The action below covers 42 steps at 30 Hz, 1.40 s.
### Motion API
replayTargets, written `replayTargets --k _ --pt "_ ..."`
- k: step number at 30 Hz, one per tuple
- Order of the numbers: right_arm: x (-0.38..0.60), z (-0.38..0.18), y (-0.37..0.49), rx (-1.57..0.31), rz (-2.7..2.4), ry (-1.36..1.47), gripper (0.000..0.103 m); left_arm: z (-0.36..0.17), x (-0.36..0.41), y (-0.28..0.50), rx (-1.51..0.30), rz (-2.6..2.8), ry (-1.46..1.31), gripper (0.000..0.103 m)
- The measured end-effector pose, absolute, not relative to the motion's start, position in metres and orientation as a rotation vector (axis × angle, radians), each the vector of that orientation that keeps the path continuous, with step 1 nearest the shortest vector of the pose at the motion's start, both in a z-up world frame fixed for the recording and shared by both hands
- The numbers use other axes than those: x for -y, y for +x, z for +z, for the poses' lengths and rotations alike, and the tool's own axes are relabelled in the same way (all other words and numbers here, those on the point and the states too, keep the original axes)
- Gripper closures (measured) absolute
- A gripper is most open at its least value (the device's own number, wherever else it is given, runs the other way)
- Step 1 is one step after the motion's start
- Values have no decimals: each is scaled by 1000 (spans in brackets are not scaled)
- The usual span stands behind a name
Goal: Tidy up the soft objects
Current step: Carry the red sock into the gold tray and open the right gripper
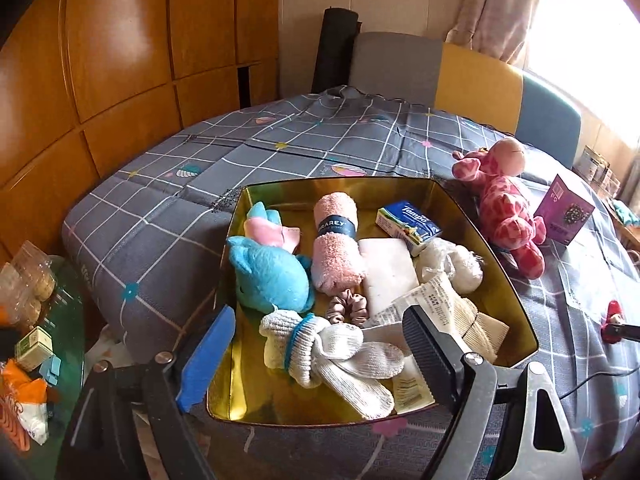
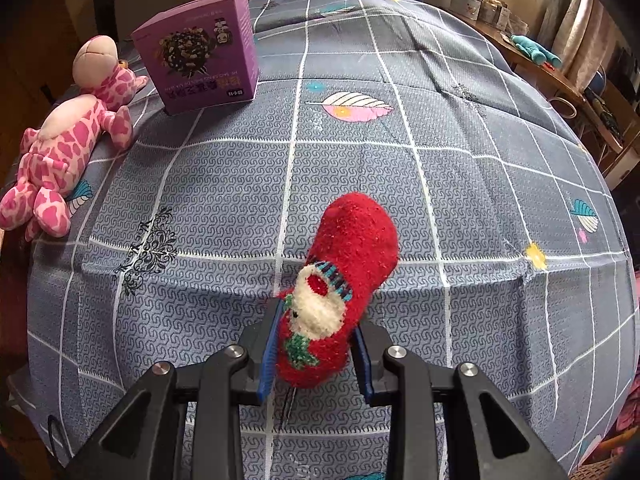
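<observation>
Wooden wall panels [image 1: 120,60] are seen left of the left gripper; ahead, chairs [image 1: 476,80] are ranged before a bright curtained window [image 1: 580,28].

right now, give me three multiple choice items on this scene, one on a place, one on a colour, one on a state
1. Where does the rolled pink towel lie?
A. in the gold tin
B. beside the purple box
C. on a chair

2. What colour is the sock in the right hand-held gripper?
A. blue
B. red
C. white

3. How is the left hand-held gripper?
A. shut on a toy
B. shut on nothing
C. open, holding nothing

Key: 1 A, it rests among the tin's other items; 2 B, red fleece sits between the pads; 3 C, its fingers stand wide apart above the tin.
</observation>
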State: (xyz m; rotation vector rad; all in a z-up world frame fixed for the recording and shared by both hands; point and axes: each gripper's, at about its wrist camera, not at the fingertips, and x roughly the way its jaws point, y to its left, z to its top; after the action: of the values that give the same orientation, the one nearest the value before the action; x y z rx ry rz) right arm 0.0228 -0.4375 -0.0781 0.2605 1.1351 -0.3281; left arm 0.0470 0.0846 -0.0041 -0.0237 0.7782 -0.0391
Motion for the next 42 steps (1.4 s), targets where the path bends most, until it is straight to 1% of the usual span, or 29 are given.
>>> replayTargets --k 1,2,3,9,14,22,32,37,42 --pt "437 -77 23 -1135 -329 259 73 -3 -84 46 -775 -39 -24 13" --pt "436 -77 22 -1134 -330 259 73 -3 -83 45 -772 -37 -20 9" --pt "436 -77 22 -1133 -332 265 74 -2 -82 44 -768 -34 -17 7" --pt "422 -64 14 -1091 -313 279 75 1 -80 41 -754 -44 -20 4" --pt "391 -34 9 -1026 -235 237 75 1 -82 41 -755 -45 -30 2" --pt "296 14 16 -966 79 139 75 -2 -88 43 -758 -35 -41 1" --pt "168 48 49 -931 521 158 75 2 -105 43 -743 7 -67 0" --pt "114 37 93 -902 558 195 75 7 -120 44 -739 42 -97 0" --pt "62 -9 138 -977 517 114 74 4 -129 48 -752 78 -110 0"
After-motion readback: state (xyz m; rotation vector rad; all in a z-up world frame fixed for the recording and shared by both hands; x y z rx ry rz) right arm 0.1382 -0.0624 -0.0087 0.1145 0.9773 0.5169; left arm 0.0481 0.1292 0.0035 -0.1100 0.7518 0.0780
